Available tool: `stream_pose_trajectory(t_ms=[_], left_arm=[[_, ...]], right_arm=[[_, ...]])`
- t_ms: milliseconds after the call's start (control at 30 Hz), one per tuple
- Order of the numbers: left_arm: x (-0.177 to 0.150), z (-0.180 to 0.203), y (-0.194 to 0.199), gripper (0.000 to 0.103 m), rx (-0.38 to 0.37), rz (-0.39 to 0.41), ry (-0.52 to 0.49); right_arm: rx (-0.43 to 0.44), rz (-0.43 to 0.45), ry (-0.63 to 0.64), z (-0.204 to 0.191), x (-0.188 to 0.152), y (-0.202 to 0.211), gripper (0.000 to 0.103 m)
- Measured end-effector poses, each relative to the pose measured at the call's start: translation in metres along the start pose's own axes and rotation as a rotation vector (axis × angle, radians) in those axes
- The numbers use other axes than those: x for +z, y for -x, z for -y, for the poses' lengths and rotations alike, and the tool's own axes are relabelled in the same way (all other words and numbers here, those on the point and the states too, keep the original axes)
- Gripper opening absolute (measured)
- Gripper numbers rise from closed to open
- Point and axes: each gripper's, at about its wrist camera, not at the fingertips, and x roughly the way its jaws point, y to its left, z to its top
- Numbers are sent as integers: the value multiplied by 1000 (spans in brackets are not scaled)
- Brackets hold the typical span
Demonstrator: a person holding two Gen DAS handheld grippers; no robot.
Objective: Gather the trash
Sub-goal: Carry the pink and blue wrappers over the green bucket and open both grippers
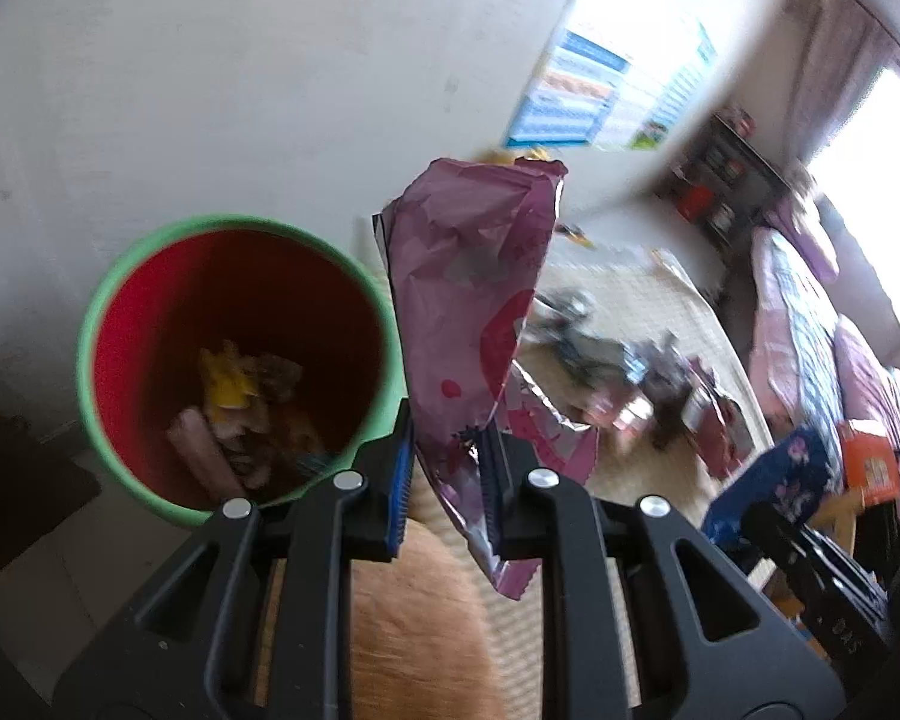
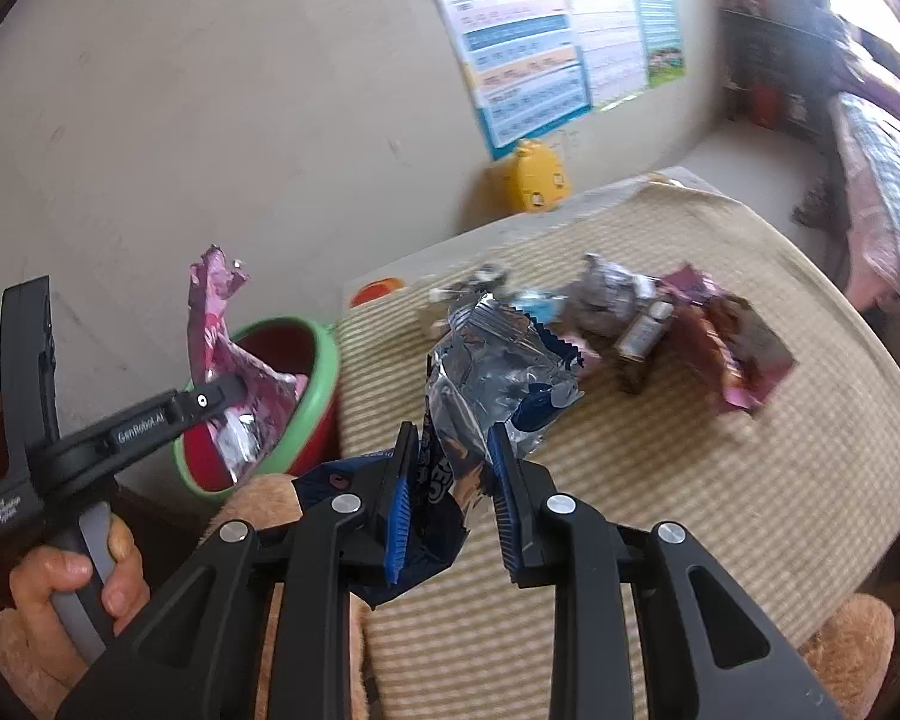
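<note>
Two wrappers are in hand and neither is binned yet. The left gripper has its jaws closed on a pink wrapper, held right at the rim of the green-rimmed red bin, which already holds several scraps at its bottom (so part of the job is done). The right gripper is clamped on a crumpled silver-and-blue wrapper above the near edge of the checked mat. More litter, wrappers and a small bottle, lies toward the mat's far edge, well apart from the bin. I judge the task roughly midway.
</note>
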Motion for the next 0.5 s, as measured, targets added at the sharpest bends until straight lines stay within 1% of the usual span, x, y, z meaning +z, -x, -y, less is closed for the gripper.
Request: stream_pose_trajectory(t_ms=[67, 267, 367, 500], left_arm=[[6, -20, 2, 19, 33, 15, 29], [14, -74, -2, 19, 116, 2, 93], [16, -93, -2, 19, 164, 6, 114], [18, -117, -8, 19, 210, 0, 147]], right_arm=[[21, -11, 15, -12, 5, -9, 23], [64, -20, 78, -50, 21, -35, 23], [90, -26, 110, -72, 29, -51, 24], [103, -34, 192, -106, 36, -75, 24]])
